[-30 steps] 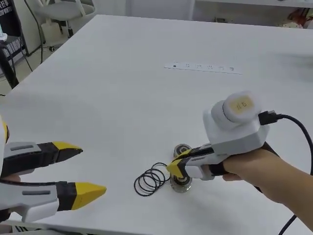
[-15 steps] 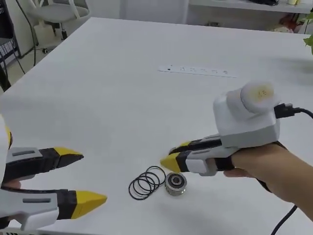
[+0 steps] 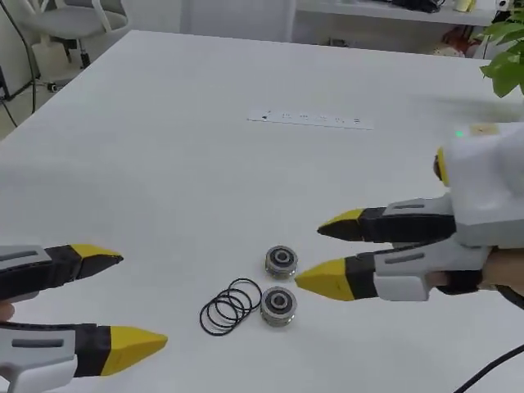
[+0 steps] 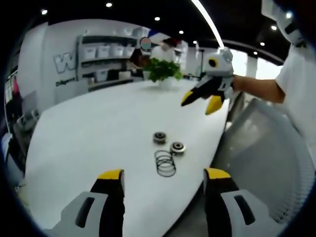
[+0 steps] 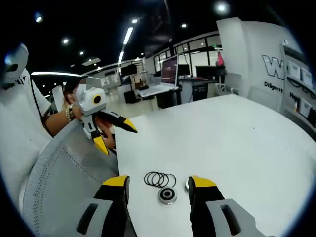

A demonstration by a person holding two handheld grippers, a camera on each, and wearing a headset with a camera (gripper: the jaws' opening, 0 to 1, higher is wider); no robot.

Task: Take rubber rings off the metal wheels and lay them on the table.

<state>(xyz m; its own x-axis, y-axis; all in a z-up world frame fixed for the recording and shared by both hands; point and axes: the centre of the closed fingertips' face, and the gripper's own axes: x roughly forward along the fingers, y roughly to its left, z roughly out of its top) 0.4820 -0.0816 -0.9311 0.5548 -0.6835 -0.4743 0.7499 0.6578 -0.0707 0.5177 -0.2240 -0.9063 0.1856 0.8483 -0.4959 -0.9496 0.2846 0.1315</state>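
Editor: Rings first. Where are they?

Photographer: Black rubber rings [image 3: 229, 305] lie in a loose, overlapping pile on the white surface [image 3: 205, 147], touching the nearer metal wheel [image 3: 278, 303]. A second wheel [image 3: 281, 259] sits just behind it. Whether either wheel carries a ring, I cannot tell.

Editor: And the claws?

Photographer: Both wide, both empty. The right claw [image 3: 307, 255] hovers just beside the wheels. The left claw [image 3: 145, 299] hangs near the surface's front edge, apart from the pile.

Editor: Risks?

Photographer: The wheels sit loose, so a one-sided nudge could shove one away or scatter the pile. Thin rings may well slip from a pinch.

Editor: Any lettering?

Photographer: A wall sign [image 5: 274, 65] shows a big "W". The small text under it starts "Dil", and the rest is unreadable. A strip [image 3: 309, 119] far across the surface bears marks too small to read.
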